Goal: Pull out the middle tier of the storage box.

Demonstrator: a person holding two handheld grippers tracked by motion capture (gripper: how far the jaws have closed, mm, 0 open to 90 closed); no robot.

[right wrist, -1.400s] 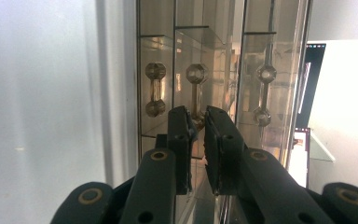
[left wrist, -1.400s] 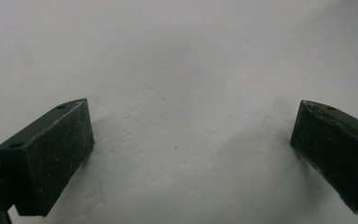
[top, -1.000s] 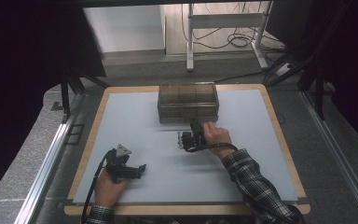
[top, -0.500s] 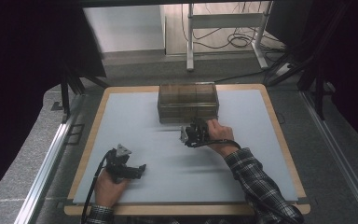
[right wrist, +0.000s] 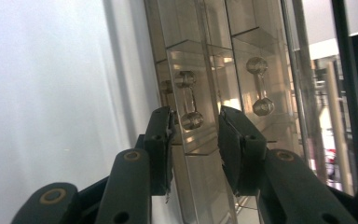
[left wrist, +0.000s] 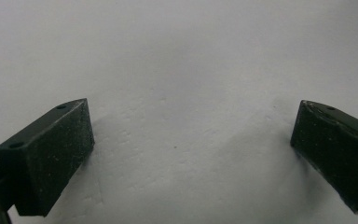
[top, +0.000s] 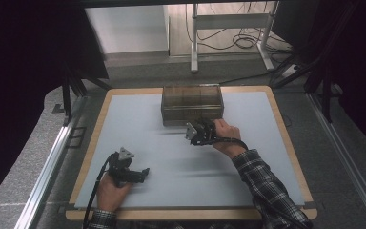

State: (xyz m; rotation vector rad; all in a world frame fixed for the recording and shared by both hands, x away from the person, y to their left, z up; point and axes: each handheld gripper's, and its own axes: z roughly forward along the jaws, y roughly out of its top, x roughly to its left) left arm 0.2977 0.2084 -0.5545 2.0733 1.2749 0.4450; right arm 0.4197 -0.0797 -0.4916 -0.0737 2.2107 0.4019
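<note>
Jaws on your right gripper (right wrist: 193, 140) stand a little apart, one on each side of a drawer handle (right wrist: 189, 105), not yet pinching it. Line them up square to the handle's bar before you squeeze, so both pads meet the bar and not the round knobs at its ends. Then, I judge, a straight pull toward you along the bench (top: 138, 119) will slide the drawer without dragging the whole box (top: 192, 104); if the box creeps, your free gripper could steady it. Your left gripper (left wrist: 191, 154) is spread wide over bare bench, holding nothing, well apart from the box.

That box sits at the far middle of the bench: clear smoky brown plastic, split into compartments, with a second handle (right wrist: 259, 85) on the neighbouring drawer. Whether anything lies inside is hard to tell.
</note>
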